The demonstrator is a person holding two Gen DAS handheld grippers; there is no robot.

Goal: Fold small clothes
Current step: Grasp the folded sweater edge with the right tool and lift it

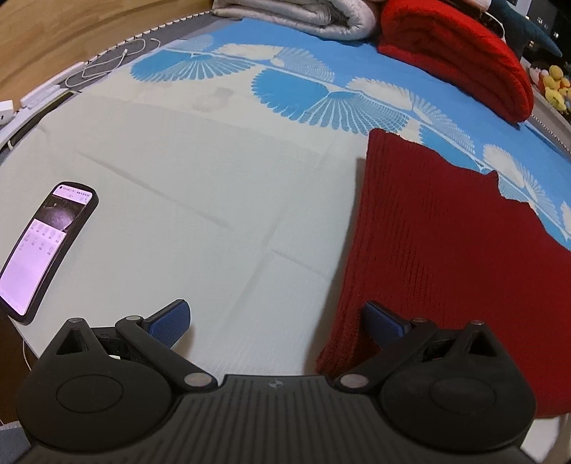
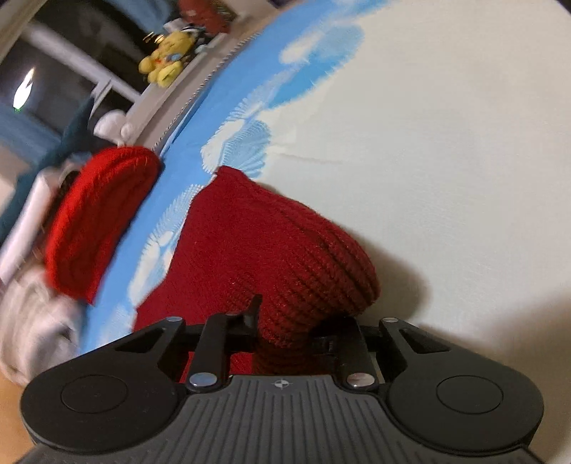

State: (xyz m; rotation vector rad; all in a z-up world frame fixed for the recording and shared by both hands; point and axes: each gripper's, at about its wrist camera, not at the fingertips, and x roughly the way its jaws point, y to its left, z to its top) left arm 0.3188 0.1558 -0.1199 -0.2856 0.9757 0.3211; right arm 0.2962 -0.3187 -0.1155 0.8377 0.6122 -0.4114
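Dark-red ribbed knit [image 1: 446,250] — partly folded

blue-and-white patterned bed sheet [image 1: 200,228]; wooden floor [image 1: 53,32] beyond; dark window [image 2: 46,85].

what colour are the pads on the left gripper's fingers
Blue, textured pads on black arms; clearest in the left wrist view.

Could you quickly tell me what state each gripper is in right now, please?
Left gripper: open, holding nothing, beside the dark red knit garment.
Right gripper: closed on a bunched fold of the dark red knit garment.
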